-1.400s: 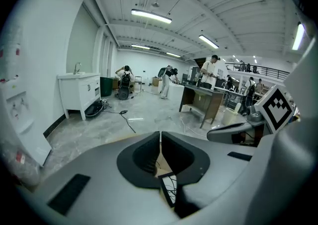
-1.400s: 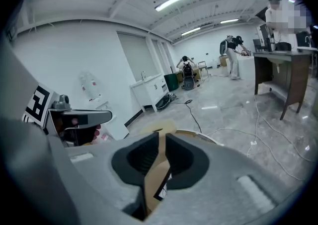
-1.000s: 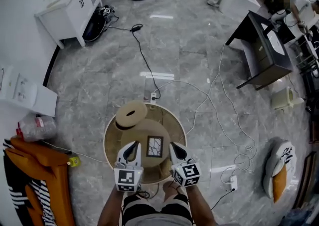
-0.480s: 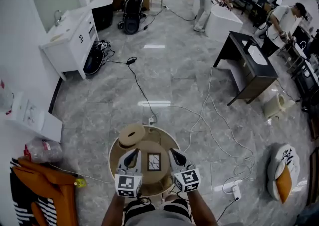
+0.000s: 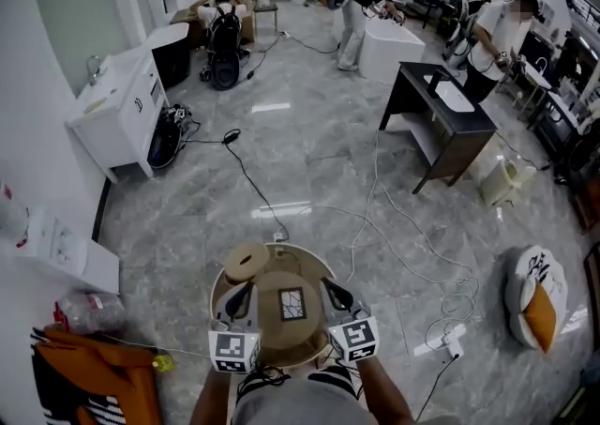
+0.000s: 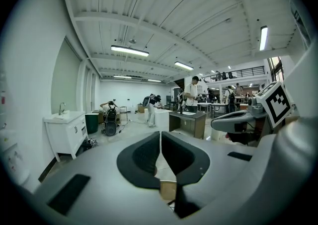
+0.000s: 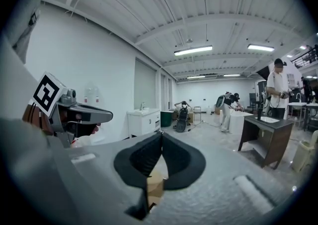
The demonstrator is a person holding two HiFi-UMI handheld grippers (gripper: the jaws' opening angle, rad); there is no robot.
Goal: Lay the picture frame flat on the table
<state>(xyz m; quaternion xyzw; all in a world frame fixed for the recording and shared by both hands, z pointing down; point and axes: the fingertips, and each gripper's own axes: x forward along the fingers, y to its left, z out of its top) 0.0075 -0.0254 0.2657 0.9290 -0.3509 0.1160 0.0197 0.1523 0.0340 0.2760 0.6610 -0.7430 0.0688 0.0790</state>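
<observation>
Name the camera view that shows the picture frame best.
The head view: it looks down on the whole picture frame, on the round table between the left gripper and the right gripper. The left gripper view and right gripper view look out across the room past shut jaws; neither shows the frame.

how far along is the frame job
Done, seemingly: the picture frame shows its face upward on the round table, though a slight lean can't be excluded. In hand: nothing; left gripper and right gripper are shut, empty, flanking it. Left: probably nothing.
</observation>
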